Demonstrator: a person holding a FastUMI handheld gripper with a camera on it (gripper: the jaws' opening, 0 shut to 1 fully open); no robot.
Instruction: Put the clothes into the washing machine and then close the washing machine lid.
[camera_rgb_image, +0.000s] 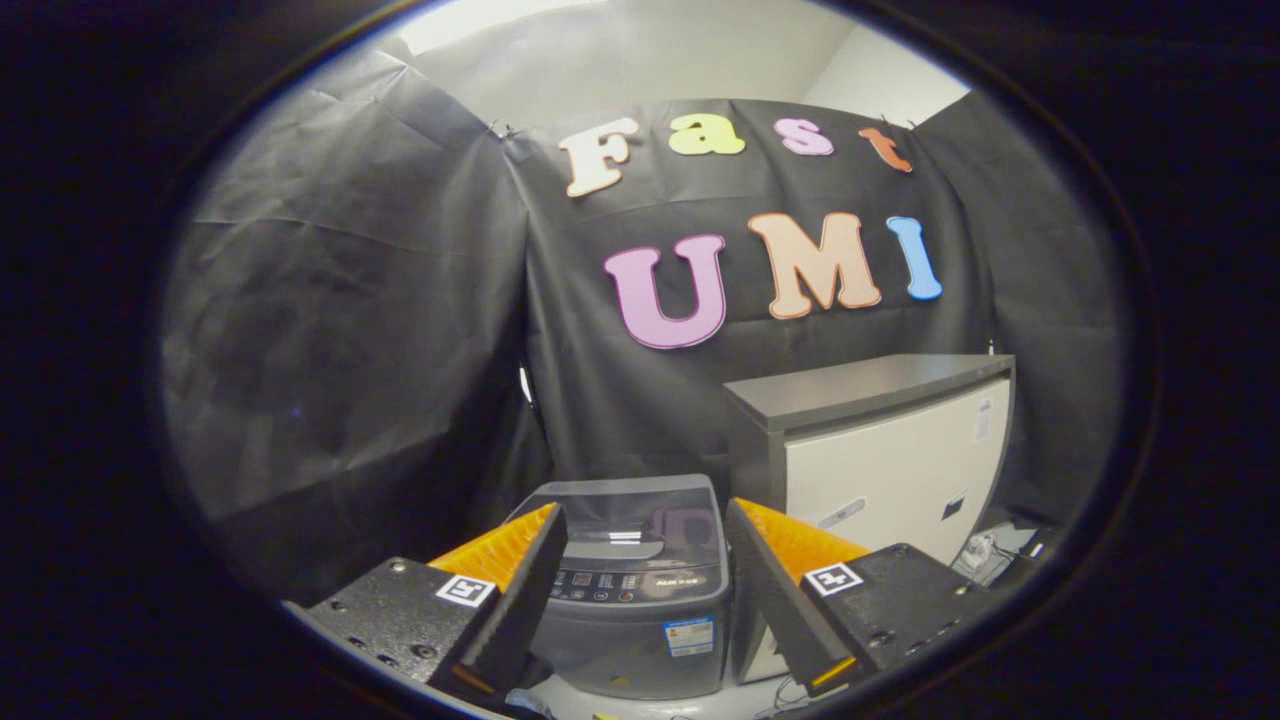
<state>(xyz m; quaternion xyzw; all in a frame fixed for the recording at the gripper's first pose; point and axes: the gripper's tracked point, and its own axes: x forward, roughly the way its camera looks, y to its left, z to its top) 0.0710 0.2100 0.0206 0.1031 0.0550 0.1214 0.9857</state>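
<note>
A small grey top-loading washing machine (640, 590) stands on the floor just ahead of my gripper (645, 515), framed between the two fingers. Its dark see-through lid (635, 525) lies flat and shut, and a control panel runs along its front. Something purplish (685, 525) shows faintly through the lid. My fingers stand wide apart with nothing between them, held above and in front of the machine. No loose clothes are to be seen outside the machine.
A white cabinet with a grey top (880, 450) stands right beside the washer, on its right. Cables and a white plug (985, 550) lie on the floor past the cabinet. Black cloth walls close in behind and to the left.
</note>
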